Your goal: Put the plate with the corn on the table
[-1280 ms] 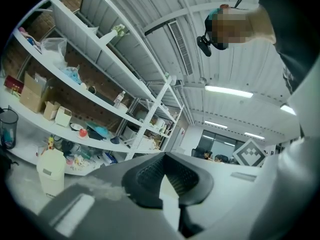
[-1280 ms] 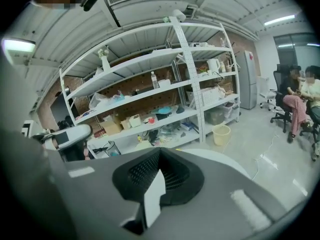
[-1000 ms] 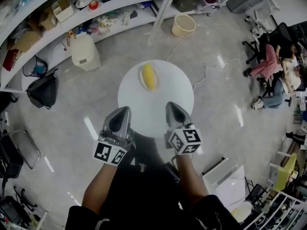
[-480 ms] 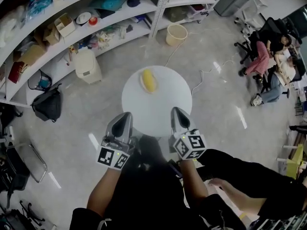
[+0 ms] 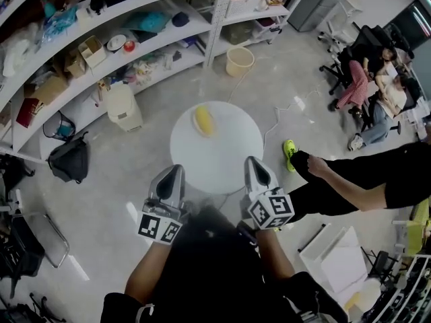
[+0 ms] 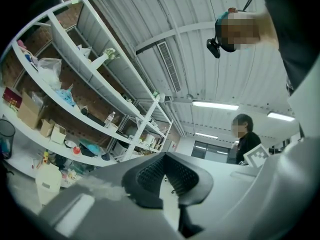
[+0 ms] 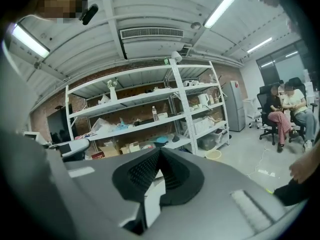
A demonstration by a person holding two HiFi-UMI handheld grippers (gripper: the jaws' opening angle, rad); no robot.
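Yellow corn (image 5: 204, 120), white plate (image 5: 225, 155), pale grey floor (image 5: 118, 170).

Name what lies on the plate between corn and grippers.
Nothing. Head view: the plate is bare from the corn to the left gripper and right gripper.

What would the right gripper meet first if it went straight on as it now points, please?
The right gripper is clamped on the plate, which would go with it; beyond that, the white shelving rack seems first, though depth is unclear.

White shelving (image 5: 217, 25), glossy grey floor (image 5: 101, 173), ceiling strip lights (image 7: 223, 5)
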